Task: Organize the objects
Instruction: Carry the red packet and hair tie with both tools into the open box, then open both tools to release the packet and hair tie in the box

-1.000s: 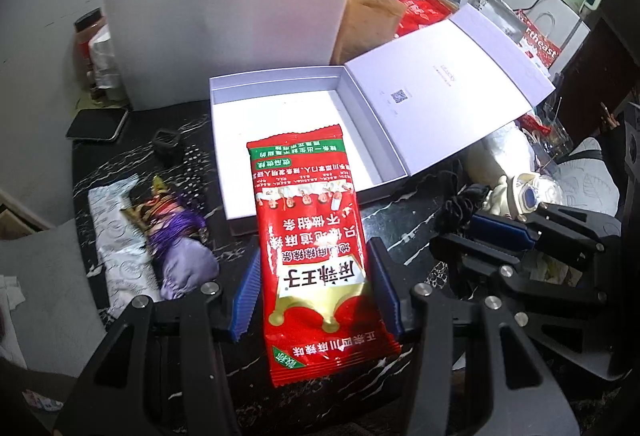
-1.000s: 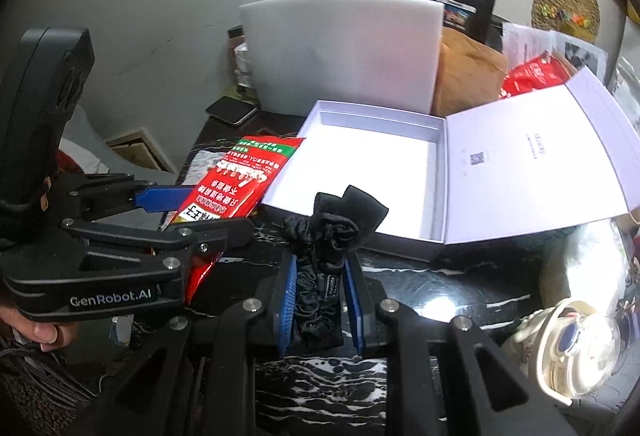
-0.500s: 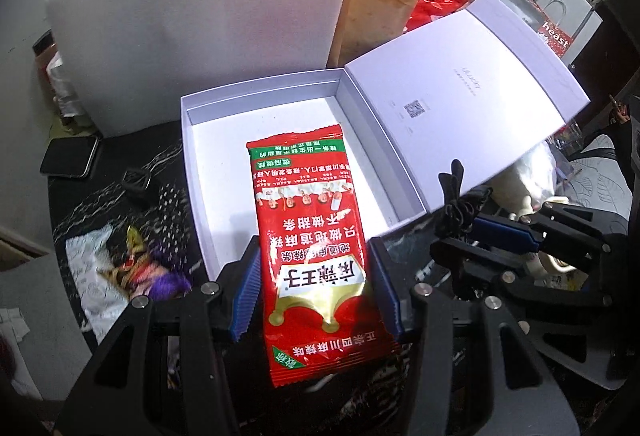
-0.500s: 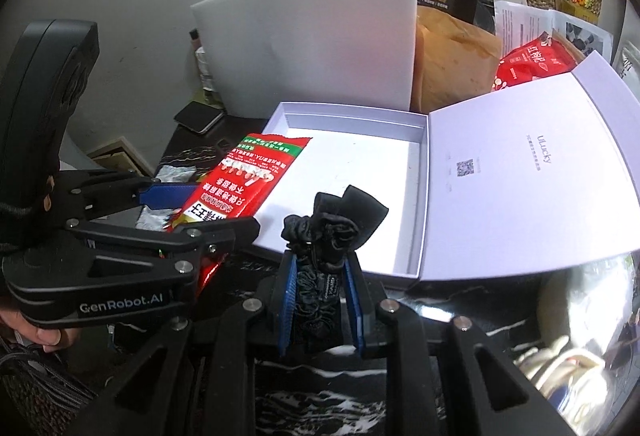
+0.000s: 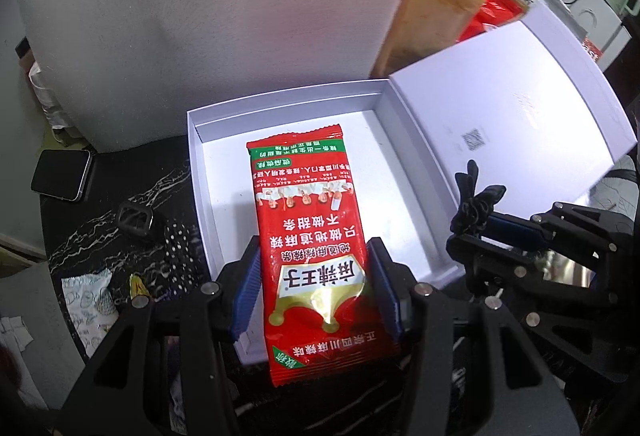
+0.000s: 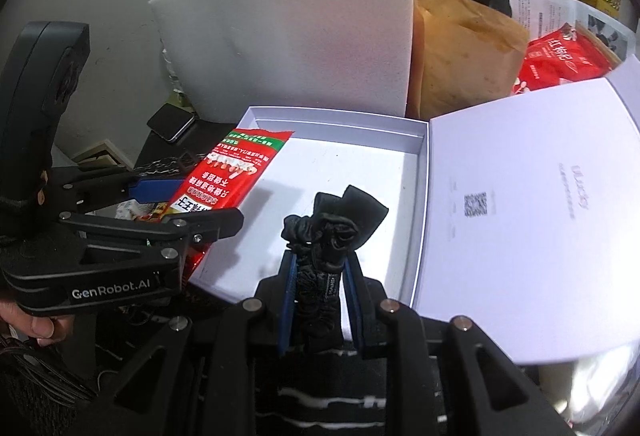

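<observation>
My left gripper (image 5: 314, 272) is shut on a red snack packet (image 5: 308, 220) and holds it over the open white box (image 5: 392, 172), above the box's left half. The packet also shows in the right wrist view (image 6: 236, 168). My right gripper (image 6: 320, 272) is shut on a bundle of black fabric (image 6: 332, 224) and holds it over the box (image 6: 360, 164) near its front edge. The bundle and right gripper show at the right of the left wrist view (image 5: 476, 202). The box lid (image 6: 528, 212) lies open to the right.
A white foam sheet (image 5: 208, 28) stands behind the box, with a brown paper bag (image 6: 464, 52) and red packets (image 6: 560, 56) beside it. A phone (image 5: 60, 174), a black clip (image 5: 134, 222), a dotted item and a white sachet (image 5: 86, 296) lie left on the dark marble table.
Both grippers have moved forward with their loads, from the table in front of the box to over the box. The packet and the black bundle now hang above the box floor.
</observation>
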Tool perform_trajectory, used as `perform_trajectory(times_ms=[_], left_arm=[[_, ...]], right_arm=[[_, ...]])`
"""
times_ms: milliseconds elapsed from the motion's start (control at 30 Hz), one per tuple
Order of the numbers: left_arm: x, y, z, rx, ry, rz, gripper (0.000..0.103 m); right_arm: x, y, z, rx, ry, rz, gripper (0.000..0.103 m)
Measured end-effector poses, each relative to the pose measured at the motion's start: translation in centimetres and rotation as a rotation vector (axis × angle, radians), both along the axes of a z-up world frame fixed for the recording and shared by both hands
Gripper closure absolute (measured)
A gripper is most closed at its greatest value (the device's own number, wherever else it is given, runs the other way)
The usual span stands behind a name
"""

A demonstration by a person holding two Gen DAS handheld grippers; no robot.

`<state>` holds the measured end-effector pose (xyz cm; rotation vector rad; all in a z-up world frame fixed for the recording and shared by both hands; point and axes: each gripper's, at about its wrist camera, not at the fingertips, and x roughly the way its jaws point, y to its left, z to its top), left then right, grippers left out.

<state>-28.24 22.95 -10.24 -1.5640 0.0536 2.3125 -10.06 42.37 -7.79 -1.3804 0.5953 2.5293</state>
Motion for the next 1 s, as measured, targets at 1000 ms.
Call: perform_trajectory(times_ms=[1000], left_arm=[[-8.9, 0.5, -8.0, -0.013, -0.019, 0.014, 0.054]], right_arm=[[-9.1, 5.8, -7.1, 0.003, -0.061, -0.008, 0.08]])
